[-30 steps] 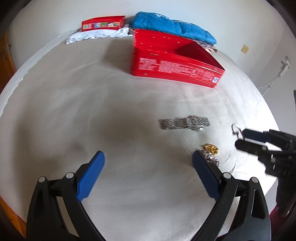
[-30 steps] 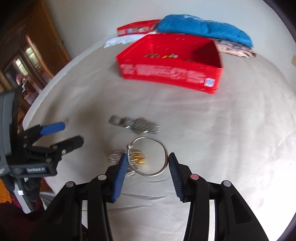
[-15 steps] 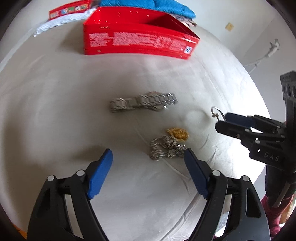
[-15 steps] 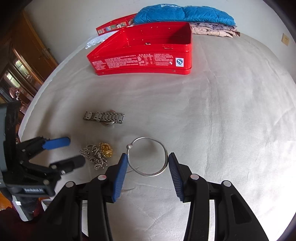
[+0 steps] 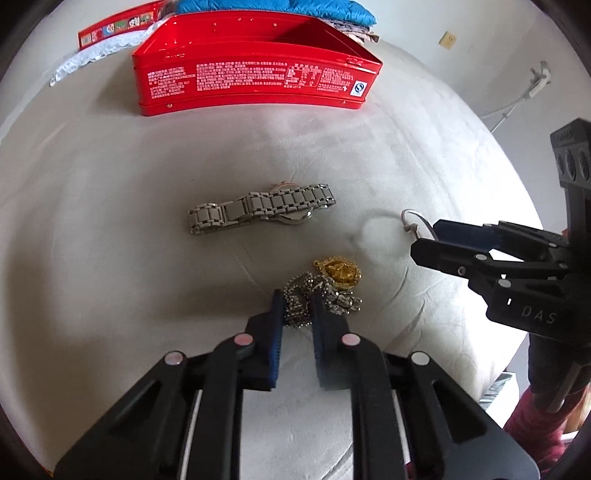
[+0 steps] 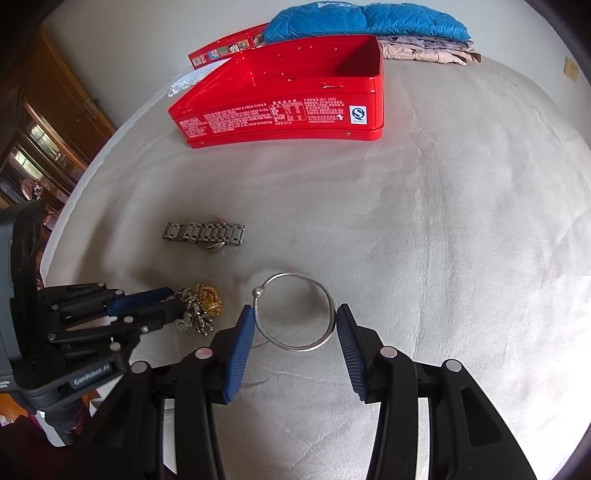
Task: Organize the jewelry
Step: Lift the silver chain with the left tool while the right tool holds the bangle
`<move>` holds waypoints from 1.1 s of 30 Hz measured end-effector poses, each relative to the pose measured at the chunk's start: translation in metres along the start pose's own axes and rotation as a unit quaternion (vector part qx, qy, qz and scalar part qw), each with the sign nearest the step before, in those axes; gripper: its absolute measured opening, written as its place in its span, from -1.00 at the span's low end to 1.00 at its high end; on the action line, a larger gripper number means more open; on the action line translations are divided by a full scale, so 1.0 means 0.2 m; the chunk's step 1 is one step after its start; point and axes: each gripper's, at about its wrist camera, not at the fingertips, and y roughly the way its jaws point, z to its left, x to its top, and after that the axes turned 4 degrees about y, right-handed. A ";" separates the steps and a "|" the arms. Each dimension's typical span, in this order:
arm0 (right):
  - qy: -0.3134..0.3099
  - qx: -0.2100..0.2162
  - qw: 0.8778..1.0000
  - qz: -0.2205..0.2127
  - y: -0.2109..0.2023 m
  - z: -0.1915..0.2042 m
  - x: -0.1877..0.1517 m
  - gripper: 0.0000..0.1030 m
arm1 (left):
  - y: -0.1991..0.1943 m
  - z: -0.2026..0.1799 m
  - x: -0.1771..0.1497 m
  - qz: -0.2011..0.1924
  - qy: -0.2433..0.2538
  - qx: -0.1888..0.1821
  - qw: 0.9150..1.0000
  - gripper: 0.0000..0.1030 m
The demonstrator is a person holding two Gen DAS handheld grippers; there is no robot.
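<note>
Left gripper (image 5: 297, 301) clamped on near chain necklace (image 5: 317, 295), which may snag its gold pendant (image 5: 339, 270); right gripper (image 6: 295, 323), apart, straddles bangle (image 6: 295, 312), which may slip. Red tin (image 6: 288, 107) far.

Red tin (image 5: 255, 79) with white print at 12 o'clock, blue quilted bundle (image 6: 365, 20) behind it, silver link watch (image 5: 258, 212) at centre, gold pendant (image 5: 338, 271) on silver beaded chain (image 5: 314, 299), silver bangle (image 6: 295, 312) at 6 o'clock, cream sheet (image 6: 443, 221) beneath.
</note>
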 end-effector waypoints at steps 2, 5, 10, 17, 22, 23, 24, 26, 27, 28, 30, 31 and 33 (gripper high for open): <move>0.000 -0.001 1.000 -0.001 0.00 0.00 0.00 -0.11 | -0.03 0.03 -0.02 -0.010 -0.002 0.009 1.000 -0.80; 0.002 -0.002 1.000 -0.002 0.00 0.00 0.00 -0.11 | -0.11 0.11 -0.04 -0.027 -0.016 0.014 0.999 -0.80; 0.001 0.002 1.000 0.002 0.02 0.02 0.01 -0.11 | -0.25 0.28 -0.09 -0.063 -0.052 0.048 0.995 -0.80; -0.003 0.004 1.000 0.007 0.03 0.06 0.02 -0.11 | -0.18 0.41 -0.08 -0.029 -0.085 0.038 0.995 -0.74; -0.004 0.001 1.000 0.008 0.04 0.06 0.02 -0.11 | -0.17 0.40 -0.09 -0.028 -0.094 0.034 0.995 0.00; -0.003 0.001 1.000 0.008 0.04 0.06 0.02 -0.11 | -0.17 0.39 -0.08 -0.031 -0.092 0.039 0.995 0.09; -0.003 0.001 1.000 0.010 0.04 0.06 0.02 -0.11 | -0.17 0.38 -0.08 -0.033 -0.089 0.042 0.995 0.11; -0.003 0.002 1.000 0.012 0.06 0.06 0.02 -0.11 | -0.16 0.36 -0.06 -0.033 -0.081 0.049 0.995 0.22; -0.003 0.003 1.000 0.013 0.06 0.06 0.02 -0.11 | -0.15 0.36 -0.06 -0.032 -0.079 0.050 0.995 0.24; -0.003 0.003 1.000 0.015 0.07 0.06 0.02 -0.11 | -0.14 0.35 -0.05 -0.029 -0.077 0.053 0.995 0.25; -0.004 0.003 1.000 0.017 0.08 0.06 0.02 -0.11 | -0.11 0.34 -0.04 -0.025 -0.068 0.062 0.995 0.24; -0.004 0.003 1.000 0.017 0.08 0.06 0.01 -0.11 | -0.09 0.32 -0.04 -0.024 -0.063 0.072 0.995 0.22; -0.002 0.004 1.000 0.017 0.07 0.05 0.01 -0.11 | -0.09 0.31 -0.04 -0.028 -0.054 0.087 0.994 -0.11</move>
